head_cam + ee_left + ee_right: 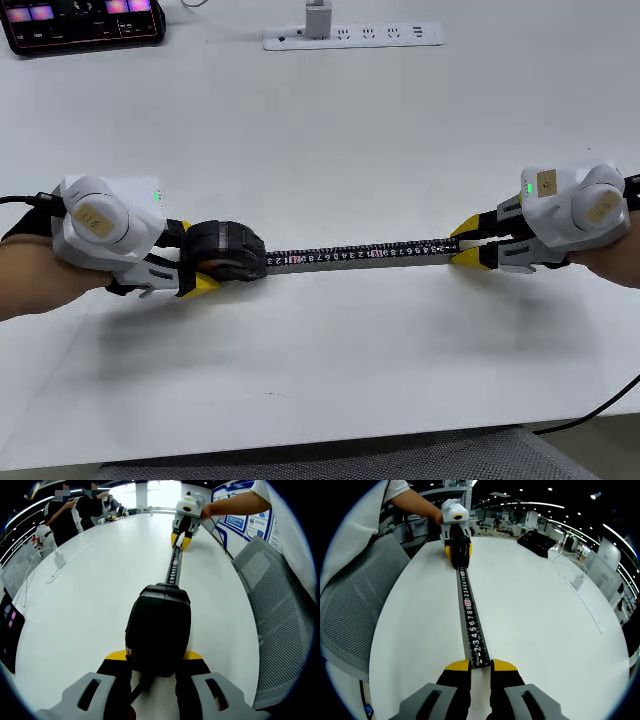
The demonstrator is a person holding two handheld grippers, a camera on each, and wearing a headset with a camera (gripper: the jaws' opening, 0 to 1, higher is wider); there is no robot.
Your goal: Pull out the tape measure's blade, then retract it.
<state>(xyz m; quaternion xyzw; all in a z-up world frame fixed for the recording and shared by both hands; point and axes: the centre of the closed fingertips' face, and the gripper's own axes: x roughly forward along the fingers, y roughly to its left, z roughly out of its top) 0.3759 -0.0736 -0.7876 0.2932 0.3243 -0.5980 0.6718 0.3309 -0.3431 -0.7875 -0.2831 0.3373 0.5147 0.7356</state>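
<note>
Tape measure (222, 250), black and rounded, sits clamped between the yellow-tipped jaws of your left gripper (195, 257), low over the white table (320, 130). Your right gripper (463, 242) pinches the free end of the blade (360, 253), jaws closed on it. The blade is dark with pale numerals, drawn out straight between the two grippers, close to the tabletop. Near the far edge lies a white power strip (350, 36).

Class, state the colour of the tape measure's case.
The case is black, clearest in the left gripper view.
</note>
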